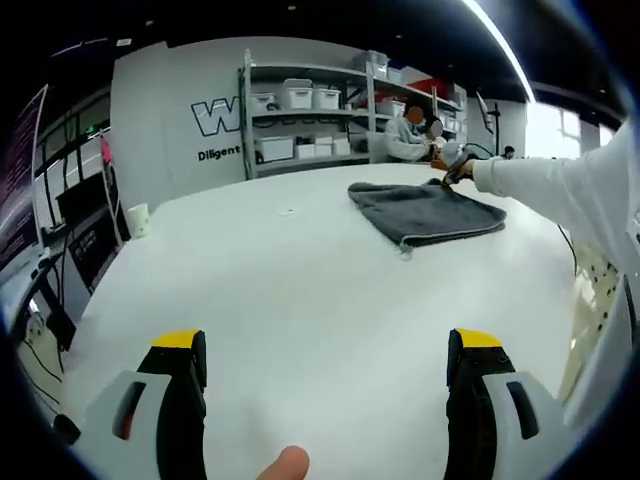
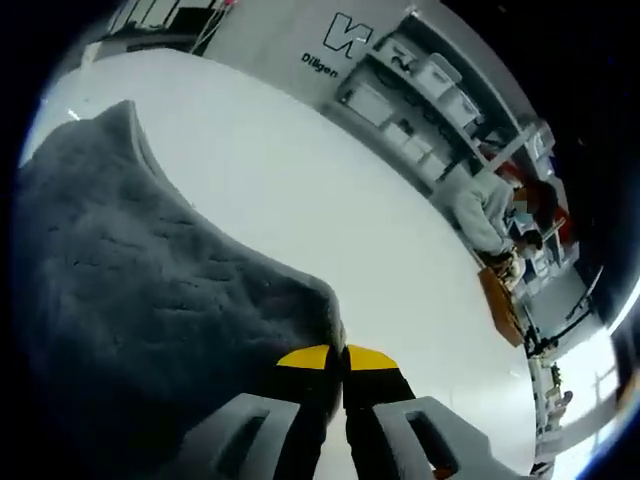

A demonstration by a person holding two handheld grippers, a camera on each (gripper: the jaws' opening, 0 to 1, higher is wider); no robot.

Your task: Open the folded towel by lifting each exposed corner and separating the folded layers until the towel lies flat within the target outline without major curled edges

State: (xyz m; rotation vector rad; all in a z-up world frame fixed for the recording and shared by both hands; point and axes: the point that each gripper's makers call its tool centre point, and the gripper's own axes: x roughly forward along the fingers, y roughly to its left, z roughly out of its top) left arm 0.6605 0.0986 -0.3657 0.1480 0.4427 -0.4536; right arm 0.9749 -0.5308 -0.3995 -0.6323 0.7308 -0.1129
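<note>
In the left gripper view, the far corner of the grey towel [image 1: 425, 210], at about one o'clock, is hidden behind the right gripper [image 1: 452, 170] and a white sleeve [image 1: 560, 185], and that gripper is too small to read its fingers. The wall lettering [image 1: 218, 118] at eleven o'clock is cut off by the shelving [image 1: 310, 110]. The shelf boxes are too small to tell what they contain. In the right gripper view, the towel [image 2: 140, 300] runs off the picture at nine o'clock, so its full outline is lost. Its corner at six o'clock disappears between the yellow-tipped fingers [image 2: 310, 358]. The desk [image 2: 330, 200] under the cloth is covered.
</note>
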